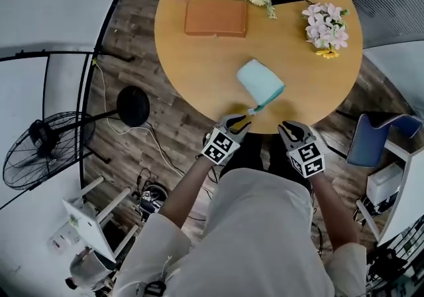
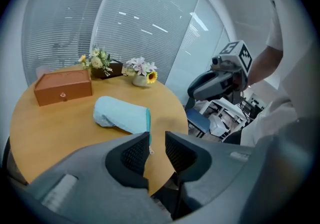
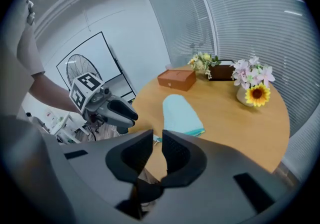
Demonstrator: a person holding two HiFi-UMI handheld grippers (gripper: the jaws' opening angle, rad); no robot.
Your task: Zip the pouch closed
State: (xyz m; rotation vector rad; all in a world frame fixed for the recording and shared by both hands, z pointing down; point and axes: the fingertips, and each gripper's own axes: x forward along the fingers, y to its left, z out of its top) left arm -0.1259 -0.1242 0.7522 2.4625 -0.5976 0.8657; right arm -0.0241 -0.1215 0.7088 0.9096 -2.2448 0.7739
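**Both grippers empty at the table's near edge, pouch just ahead**

Head view: a light blue pouch [image 1: 260,83] lies on the round wooden table [image 1: 199,63], near the edge closest to the person, with its darker teal end pointing towards that edge. The left gripper [image 1: 240,122] sits just off the pouch's near end. The right gripper [image 1: 289,131] is beside it, a little further from the pouch. A brown box [image 1: 216,18] and a bunch of pink flowers [image 1: 326,27] stand at the far side, well apart from the pouch.

Left gripper view: the left gripper [image 2: 156,140] has its jaws spread with a clear gap, and nothing is between the pads. The pouch [image 2: 120,114] lies just beyond them, its teal zipper edge [image 2: 148,120] lined up with the gap. The right gripper [image 2: 220,80] hangs off the table's edge.

Right gripper view: the right gripper [image 3: 157,140] has its jaws only slightly apart, with a narrow slit between them and nothing in it. The pouch [image 3: 181,114] lies just ahead on the table, and the left gripper [image 3: 112,110] is to its left.
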